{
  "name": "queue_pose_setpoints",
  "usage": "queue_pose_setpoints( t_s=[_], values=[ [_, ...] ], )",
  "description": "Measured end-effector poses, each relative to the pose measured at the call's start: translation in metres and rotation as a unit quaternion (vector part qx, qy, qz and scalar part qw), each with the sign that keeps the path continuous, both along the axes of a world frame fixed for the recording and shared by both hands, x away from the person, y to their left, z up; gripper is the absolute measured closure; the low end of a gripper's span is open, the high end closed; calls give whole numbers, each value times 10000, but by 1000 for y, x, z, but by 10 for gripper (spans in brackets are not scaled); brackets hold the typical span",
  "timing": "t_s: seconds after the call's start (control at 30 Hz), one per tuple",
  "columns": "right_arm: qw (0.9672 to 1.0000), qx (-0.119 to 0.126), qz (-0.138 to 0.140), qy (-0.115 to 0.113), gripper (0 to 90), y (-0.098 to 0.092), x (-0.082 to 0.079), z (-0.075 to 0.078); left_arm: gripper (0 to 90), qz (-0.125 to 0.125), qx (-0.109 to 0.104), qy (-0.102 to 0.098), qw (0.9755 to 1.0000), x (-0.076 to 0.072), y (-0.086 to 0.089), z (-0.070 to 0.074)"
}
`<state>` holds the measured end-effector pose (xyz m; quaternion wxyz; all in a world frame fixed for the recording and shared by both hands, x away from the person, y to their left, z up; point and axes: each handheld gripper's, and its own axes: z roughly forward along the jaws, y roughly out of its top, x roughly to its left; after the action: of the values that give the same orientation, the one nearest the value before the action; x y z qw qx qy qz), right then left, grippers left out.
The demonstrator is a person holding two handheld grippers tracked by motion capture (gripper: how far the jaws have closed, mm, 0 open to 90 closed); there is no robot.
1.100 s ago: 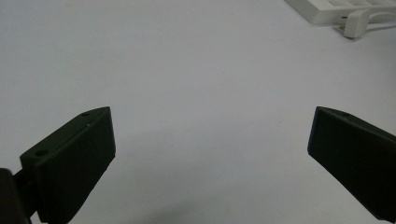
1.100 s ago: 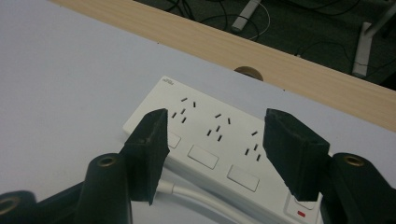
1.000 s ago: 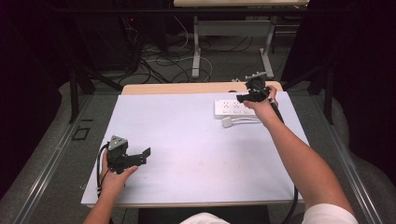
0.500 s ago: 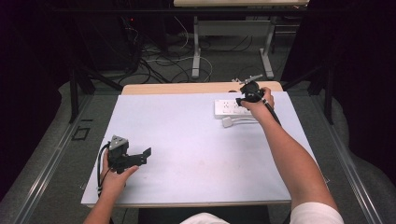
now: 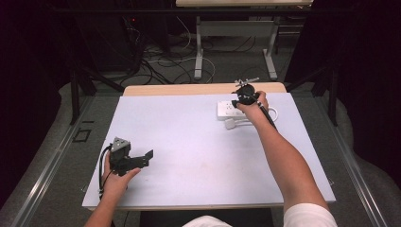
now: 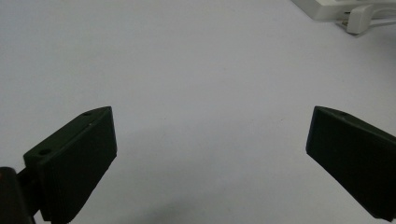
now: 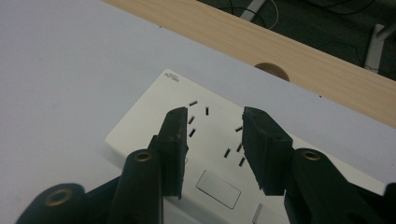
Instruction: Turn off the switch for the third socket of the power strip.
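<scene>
A white power strip (image 5: 226, 109) lies flat at the far right of the white table cover (image 5: 189, 142); a white plug (image 5: 230, 124) with its cable rests just in front of it. My right gripper (image 5: 239, 100) hovers low over the strip, pointing down at its sockets. In the right gripper view, the right gripper (image 7: 215, 114) is partly open above the power strip (image 7: 154, 123); its jaws have just been closing, with nothing between them. My left gripper (image 5: 145, 159) rests near the front left, and in its own view the left gripper (image 6: 212, 114) stands wide open over bare cover.
The wooden table top (image 7: 280, 46) shows along the far edge, with a round cable hole (image 7: 272, 70) behind the strip. The left gripper view has the power strip (image 6: 327, 7) and plug (image 6: 359, 18) far off. Cables and desk legs (image 5: 198, 52) lie on the floor beyond.
My right gripper has moved left and down, closer over the power strip. The left gripper has stayed where it was.
</scene>
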<state>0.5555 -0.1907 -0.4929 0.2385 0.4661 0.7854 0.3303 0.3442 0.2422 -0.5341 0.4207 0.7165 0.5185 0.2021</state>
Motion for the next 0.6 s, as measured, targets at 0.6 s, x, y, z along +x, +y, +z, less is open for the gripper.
queue_pose_setpoints(
  t_s=[0.6],
  values=[
    [9999, 118, 28, 27, 900, 8, 10, -15, 18, 9, 8, 10, 10000, 0, 2, 0]
  ],
)
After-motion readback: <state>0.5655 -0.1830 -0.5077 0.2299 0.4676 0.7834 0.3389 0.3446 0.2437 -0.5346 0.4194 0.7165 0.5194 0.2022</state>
